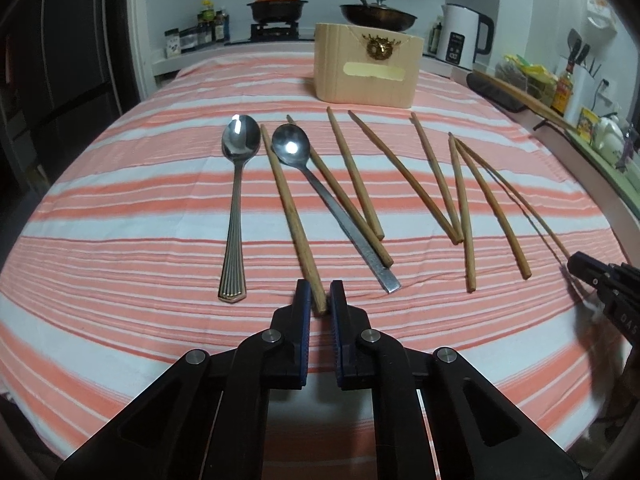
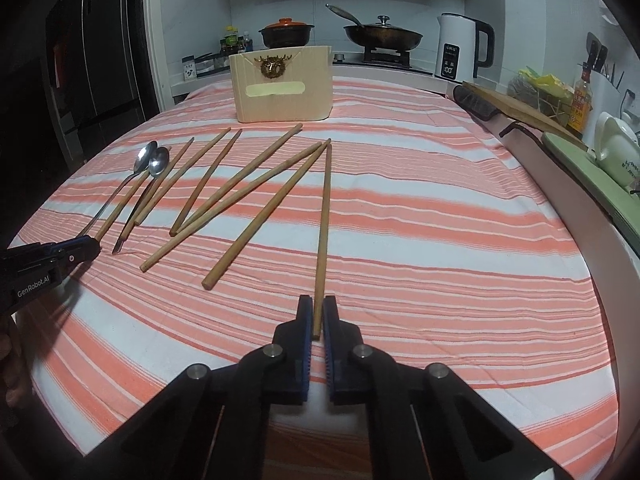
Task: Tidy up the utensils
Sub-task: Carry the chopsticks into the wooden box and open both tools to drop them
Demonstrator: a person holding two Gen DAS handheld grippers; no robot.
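Several wooden chopsticks lie fanned out on the striped cloth [image 1: 120, 240], with two steel spoons at their left: a ribbed-handled spoon [image 1: 236, 208] and a flat-handled spoon [image 1: 332, 216]. My left gripper [image 1: 320, 298] is shut on the near end of the leftmost chopstick [image 1: 288, 208], which lies between the two spoons. My right gripper [image 2: 318, 308] is shut on the near end of the rightmost chopstick [image 2: 325, 216]. Each gripper shows in the other's view: the right gripper [image 1: 588, 272] at the far right, the left gripper [image 2: 80, 250] at the far left. A pale wooden box [image 1: 368, 80] [image 2: 284, 96] stands beyond the utensils.
Behind the table is a stove with an orange-lidded pot [image 2: 286, 34] and a wok [image 2: 382, 38], plus a white kettle [image 2: 460, 50]. A cutting board [image 2: 520, 110], bottles and a white teapot [image 2: 616, 152] line the right edge. A dark fridge stands at the left.
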